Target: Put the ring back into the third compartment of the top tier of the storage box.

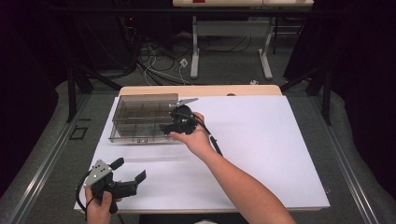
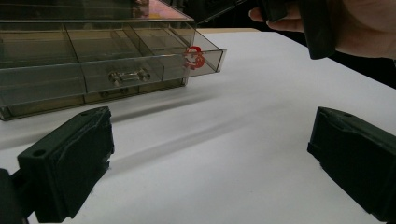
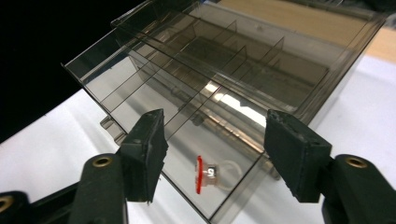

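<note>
**Clearly a light, brittle box**

Nearest me, at 7 o'clock, my left gripper point(image 1: 122, 174) hangs with jaws spread, empty. Farther, at 11 o'clock, the box point(image 1: 140, 116) sits drawer out; my right gripper point(image 3: 212, 154) gapes over a ring point(image 3: 211, 175) inside. Slick plastic, probably; I'd pinch gently by the handle point(image 2: 128, 76).

Smoky clear compartment box point(image 1: 142, 119) on white sheet, drawer pulled out; small red-and-white piece point(image 3: 207, 175) in drawer corner.

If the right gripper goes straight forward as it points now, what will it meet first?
Probably the pulled-out drawer of the smoky organizer box: the open right gripper hovers above its front compartment, where a small red-and-white ring lies. Depth is unclear.
</note>
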